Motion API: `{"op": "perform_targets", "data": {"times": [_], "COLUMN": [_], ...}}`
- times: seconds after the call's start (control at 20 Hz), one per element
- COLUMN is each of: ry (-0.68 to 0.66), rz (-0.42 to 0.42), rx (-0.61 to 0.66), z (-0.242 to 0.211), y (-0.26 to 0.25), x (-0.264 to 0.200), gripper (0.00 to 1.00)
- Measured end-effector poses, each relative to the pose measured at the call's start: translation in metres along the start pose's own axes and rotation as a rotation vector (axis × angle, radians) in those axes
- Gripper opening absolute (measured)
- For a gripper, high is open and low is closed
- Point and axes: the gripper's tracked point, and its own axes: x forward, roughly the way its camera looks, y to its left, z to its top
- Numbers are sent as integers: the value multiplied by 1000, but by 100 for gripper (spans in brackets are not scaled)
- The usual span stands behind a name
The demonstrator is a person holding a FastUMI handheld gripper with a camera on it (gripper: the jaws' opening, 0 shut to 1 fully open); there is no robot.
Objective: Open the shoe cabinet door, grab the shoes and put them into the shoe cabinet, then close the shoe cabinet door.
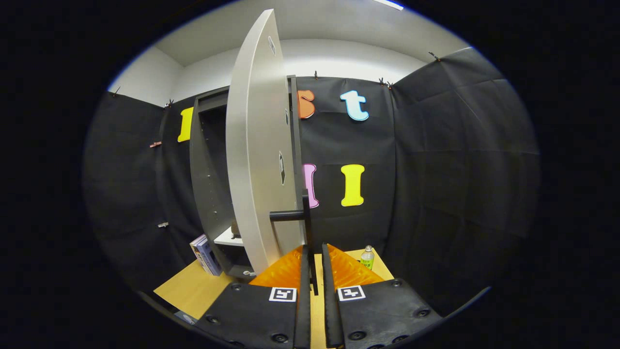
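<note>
The dark shoe cabinet [206, 165] stands on the wooden table [193, 286], ahead and to the left of my fingers. Its pale door [256, 155] is swung partly open and I see it almost edge-on. A black handle [306, 213] juts from the door's lower edge, and its upright bar runs down between my fingers. My gripper [314, 249] is shut on that bar, one finger on each side. On a white shelf [227, 238] inside the cabinet a small brownish thing [236, 228] peeks out from behind the door. I cannot tell what it is.
Some books [206, 254] lean against the cabinet's lower left side. A small bottle with a green label [367, 257] stands on the table to the right, just beyond my fingers. Black cloth walls close in the booth behind and on both sides.
</note>
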Motion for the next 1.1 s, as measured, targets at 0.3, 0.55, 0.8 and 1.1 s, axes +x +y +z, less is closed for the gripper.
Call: {"op": "perform_targets", "data": {"times": [0.3, 0.55, 0.8, 1.1], "ry": [-91, -123, -109, 110], "rz": [-19, 9, 136, 241], "rx": [0, 15, -24, -30], "z": [28, 44, 30, -55], "y": [-1, 28, 94, 171], "x": [-31, -57, -59, -25], "gripper": [16, 16, 16, 17]}}
